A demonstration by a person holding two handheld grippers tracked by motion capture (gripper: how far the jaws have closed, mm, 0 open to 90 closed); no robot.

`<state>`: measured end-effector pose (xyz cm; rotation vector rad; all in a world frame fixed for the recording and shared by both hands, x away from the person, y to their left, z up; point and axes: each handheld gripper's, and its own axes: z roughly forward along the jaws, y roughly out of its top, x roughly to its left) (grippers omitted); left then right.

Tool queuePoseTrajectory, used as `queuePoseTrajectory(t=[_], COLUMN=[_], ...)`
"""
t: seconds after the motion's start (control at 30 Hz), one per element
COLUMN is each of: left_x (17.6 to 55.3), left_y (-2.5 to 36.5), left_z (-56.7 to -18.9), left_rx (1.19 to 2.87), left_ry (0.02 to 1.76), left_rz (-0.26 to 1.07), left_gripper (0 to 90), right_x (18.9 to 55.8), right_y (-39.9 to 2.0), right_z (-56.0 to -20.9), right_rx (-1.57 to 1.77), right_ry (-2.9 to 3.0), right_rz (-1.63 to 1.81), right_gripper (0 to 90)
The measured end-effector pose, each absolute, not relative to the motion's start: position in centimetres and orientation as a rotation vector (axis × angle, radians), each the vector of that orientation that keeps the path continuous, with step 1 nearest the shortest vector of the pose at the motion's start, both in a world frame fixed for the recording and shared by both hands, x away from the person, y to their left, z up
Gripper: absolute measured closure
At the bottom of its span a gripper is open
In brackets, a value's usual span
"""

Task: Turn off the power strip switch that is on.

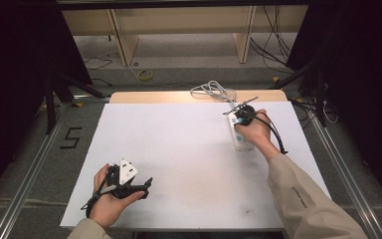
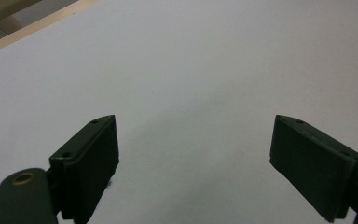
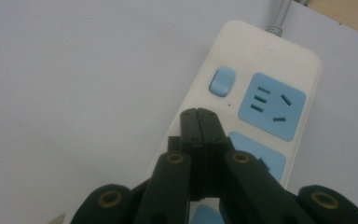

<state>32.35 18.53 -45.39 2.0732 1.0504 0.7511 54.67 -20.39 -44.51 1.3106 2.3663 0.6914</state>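
My right gripper (image 3: 198, 114) has its two black jaws pressed flat together, with nothing between them, and their tips stand over the white body of the power strip (image 3: 261, 70), just below its blue rocker switch (image 3: 220, 81); whether the tips touch the plastic I cannot tell. Beside the switch lies a blue socket panel (image 3: 272, 106), and a second blue panel (image 3: 261, 161) is partly covered by my jaws. The strip's grey cable (image 3: 279, 16) leaves its far end toward the wooden table edge (image 3: 349, 14). From the high view, the power strip (image 1: 239, 139) lies on the white table sheet (image 1: 189, 149) at the far right, under my right hand (image 1: 253, 132), and its cable (image 1: 211, 91) coils at the back edge of the table. My left gripper (image 2: 193, 140) has its jaws spread wide apart, with only the bare white sheet (image 2: 191, 70) between them. In the high view that left gripper (image 1: 146, 184) rests at the near left of the sheet in my left hand (image 1: 110, 199), well apart from the strip, and carries a white plate (image 1: 127, 170) on its top.
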Motion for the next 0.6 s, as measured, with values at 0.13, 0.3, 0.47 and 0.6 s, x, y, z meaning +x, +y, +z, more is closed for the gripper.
queuePoseTrajectory(t=[0.13,0.3,0.47,0.6], left_x=[32.36,32.35,32.37,32.37], left_y=[18.52,18.54,18.55,18.55], left_z=[-45.40,-45.39,-45.41,-45.41], left_rx=[2.069,2.068,2.070,2.069], left_ry=[1.053,1.053,1.053,1.053], left_rz=[0.752,0.752,0.751,0.752], left_gripper=[14.9,14.9,14.9,14.9], right_x=[54.67,54.69,54.71,54.69], right_y=[-20.39,-20.30,-20.23,-20.25], right_z=[-44.50,-44.53,-44.54,-44.47], right_rx=[1.309,1.305,1.301,1.301], right_ry=[2.366,2.361,2.360,2.361], right_rz=[0.689,0.691,0.690,0.695], right_gripper=[90.0,90.0,90.0,90.0])
